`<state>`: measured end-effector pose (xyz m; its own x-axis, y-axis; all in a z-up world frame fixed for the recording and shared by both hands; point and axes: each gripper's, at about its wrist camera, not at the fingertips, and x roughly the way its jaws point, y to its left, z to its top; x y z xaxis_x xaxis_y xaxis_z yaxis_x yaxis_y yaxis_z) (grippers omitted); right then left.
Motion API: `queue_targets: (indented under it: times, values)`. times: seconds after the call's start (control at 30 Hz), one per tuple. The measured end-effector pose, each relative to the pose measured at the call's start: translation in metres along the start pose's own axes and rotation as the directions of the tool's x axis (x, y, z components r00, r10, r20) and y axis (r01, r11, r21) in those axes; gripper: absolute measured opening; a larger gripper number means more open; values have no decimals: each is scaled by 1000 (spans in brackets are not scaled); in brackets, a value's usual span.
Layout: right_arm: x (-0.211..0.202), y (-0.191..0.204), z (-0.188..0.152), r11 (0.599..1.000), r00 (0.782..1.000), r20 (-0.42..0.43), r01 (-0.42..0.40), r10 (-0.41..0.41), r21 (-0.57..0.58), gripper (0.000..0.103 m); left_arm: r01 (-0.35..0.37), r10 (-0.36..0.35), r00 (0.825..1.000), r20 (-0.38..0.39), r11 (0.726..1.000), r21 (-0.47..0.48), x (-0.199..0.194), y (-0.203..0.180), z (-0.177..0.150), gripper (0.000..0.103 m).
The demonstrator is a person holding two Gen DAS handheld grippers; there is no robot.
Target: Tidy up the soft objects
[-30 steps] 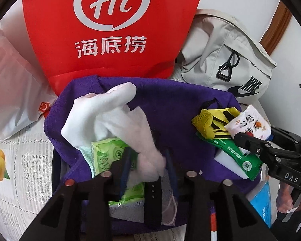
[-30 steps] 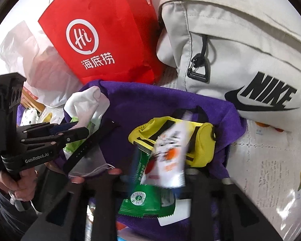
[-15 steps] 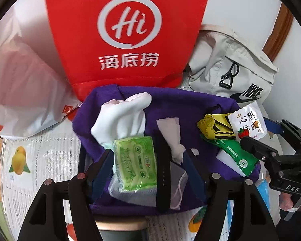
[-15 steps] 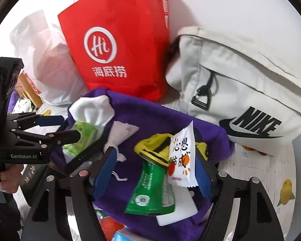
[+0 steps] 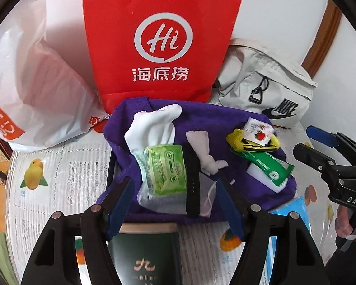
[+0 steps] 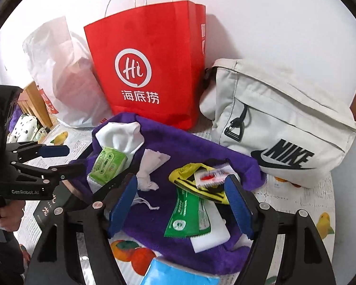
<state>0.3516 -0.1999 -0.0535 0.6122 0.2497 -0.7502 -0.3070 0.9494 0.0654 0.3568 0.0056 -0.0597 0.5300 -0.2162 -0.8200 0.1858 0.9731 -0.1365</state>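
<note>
Both tools stand released with nothing between their pads: the left gripper [image 5: 175, 199] hangs above the near edge of the purple towel [image 5: 225, 123], and the right gripper [image 6: 181, 201] hangs over that towel's right half, so I judge the step in hand to be the pause between one placement and the next pick. Just ahead of the left gripper's blue pads lie the green tissue pack [image 5: 166, 168], a white sock [image 5: 152, 125] beyond it, a black strap [image 5: 193, 182] and a crumpled white tissue [image 5: 201, 149] slightly to its right. Ahead of the right gripper, between and just beyond its pads, sit a yellow mesh pouch [image 6: 189, 173], a small white snack sachet [image 6: 211, 175] lying on it, a green sachet [image 6: 185, 213] and a white sponge block [image 6: 211, 235] under that. The next move probably calls for choosing a loose item, lowering over it and closing gently, since these things crumple and slide. The towel rests on a table [image 5: 59, 185] covered with a fruit-printed cloth; behind the towel, farther from both tools, stand a red paper bag [image 6: 149, 66], a white plastic bag [image 5: 35, 83] and a pale Nike bag [image 6: 277, 123] against a white wall.
</note>
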Motion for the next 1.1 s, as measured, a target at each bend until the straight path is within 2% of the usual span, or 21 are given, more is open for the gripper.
queue_targets:
  times: [0.23, 0.4, 0.47, 0.63, 0.9, 1.1]
  values:
    - [-42, 8, -26, 999, 1000, 29, -9, 8, 43, 75, -19, 19, 998, 55, 1000, -2, -43, -8, -22, 69]
    - [-79, 22, -53, 998, 999, 53, 6, -9, 64, 75, -51, 51, 994, 94, 999, -2, -77, -19, -49, 83]
    - [-93, 27, -63, 997, 998, 60, 10, -15, 77, 76, -51, 52, 993, 106, 999, -10, -90, -22, -60, 92]
    - [-128, 39, -89, 993, 995, 87, 28, -38, 117, 85, -91, 95, 986, 134, 995, -35, -123, -27, -88, 102]
    - [-179, 67, -133, 987, 986, 134, 75, -94, 141, 97, -141, 148, 970, 195, 989, -48, -178, -41, -144, 103]
    - [-208, 86, -167, 982, 983, 137, 104, -126, 156, 98, -172, 177, 954, 243, 984, -42, -207, -56, -182, 103]
